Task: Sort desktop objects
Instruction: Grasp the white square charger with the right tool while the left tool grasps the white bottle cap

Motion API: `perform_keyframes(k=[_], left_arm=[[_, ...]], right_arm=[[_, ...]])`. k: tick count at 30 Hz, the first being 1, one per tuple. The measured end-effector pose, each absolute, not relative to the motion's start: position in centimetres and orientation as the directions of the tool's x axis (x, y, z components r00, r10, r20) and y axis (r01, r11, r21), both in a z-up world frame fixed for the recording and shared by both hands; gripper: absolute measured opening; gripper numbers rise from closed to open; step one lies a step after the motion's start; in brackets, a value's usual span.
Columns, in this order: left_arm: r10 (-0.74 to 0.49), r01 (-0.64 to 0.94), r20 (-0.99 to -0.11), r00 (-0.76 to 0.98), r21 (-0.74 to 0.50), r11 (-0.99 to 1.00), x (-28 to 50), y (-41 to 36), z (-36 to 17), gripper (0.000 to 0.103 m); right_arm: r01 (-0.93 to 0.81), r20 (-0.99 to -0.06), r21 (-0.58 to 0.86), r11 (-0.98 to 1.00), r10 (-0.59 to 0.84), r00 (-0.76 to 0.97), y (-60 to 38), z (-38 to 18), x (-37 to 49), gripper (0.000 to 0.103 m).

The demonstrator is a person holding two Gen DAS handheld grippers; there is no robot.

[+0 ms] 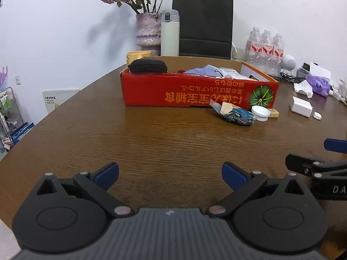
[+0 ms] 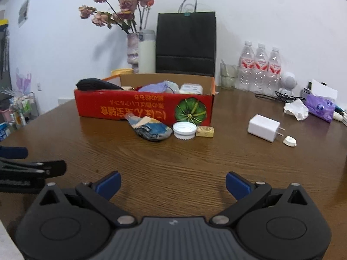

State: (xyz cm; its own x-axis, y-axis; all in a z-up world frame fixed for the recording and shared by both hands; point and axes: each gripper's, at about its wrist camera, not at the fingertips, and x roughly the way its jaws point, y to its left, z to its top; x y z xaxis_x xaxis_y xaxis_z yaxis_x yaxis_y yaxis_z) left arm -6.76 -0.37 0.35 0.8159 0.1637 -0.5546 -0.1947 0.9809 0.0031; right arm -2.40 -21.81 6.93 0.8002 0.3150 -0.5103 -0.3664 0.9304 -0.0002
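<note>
Grippers both gape wide and hold nothing: the left gripper [image 1: 170, 173] and right gripper [image 2: 173, 183] hover over bare wooden table [image 2: 195, 169]. Ahead, a crumpled blue packet [image 2: 151, 130], white bottle cap [image 2: 184, 130] and charger plug [image 2: 264, 127] lie before the red cardboard box [image 2: 143, 106].

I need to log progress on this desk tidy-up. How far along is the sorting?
Partly done: the red box already holds a black pouch, purple cloth and a white packet. Nothing is in hand; the left gripper and right gripper are both open. Left on the table: blue wrapper, white cap, yellow block, white charger, small white piece.
</note>
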Motion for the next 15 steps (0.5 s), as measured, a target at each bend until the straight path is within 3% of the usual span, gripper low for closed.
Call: perform_keyframes(k=[5, 9, 13, 15], left_arm=[[0.128, -0.150, -0.571, 0.811, 0.009, 0.989, -6.1, -0.8, 0.5, 0.103], [0.066, -0.094, -0.535, 0.842, -0.026, 0.995, -4.7, -1.4, 2.2, 0.103], [0.014, -0.028, -0.520, 0.854, -0.019, 0.999, -1.1, -2.4, 3.3, 0.103], [-0.008, -0.007, -0.523, 0.852, -0.026, 1.000, 0.8, -2.6, 3.5, 0.103]], right_arm=[[-0.377, -0.532, 0.003, 0.926, 0.321, 0.784, -21.9, 6.9, -1.6, 0.100], [-0.350, -0.530, -0.019, 0.937, 0.287, 0.798, -22.8, 8.2, 0.3, 0.097], [-0.326, -0.512, 0.033, 0.945, 0.296, 0.806, -23.9, 9.0, 3.7, 0.082], [-0.322, -0.516, 0.021, 0.947, 0.286, 0.808, -23.9, 9.0, 5.3, 0.080]])
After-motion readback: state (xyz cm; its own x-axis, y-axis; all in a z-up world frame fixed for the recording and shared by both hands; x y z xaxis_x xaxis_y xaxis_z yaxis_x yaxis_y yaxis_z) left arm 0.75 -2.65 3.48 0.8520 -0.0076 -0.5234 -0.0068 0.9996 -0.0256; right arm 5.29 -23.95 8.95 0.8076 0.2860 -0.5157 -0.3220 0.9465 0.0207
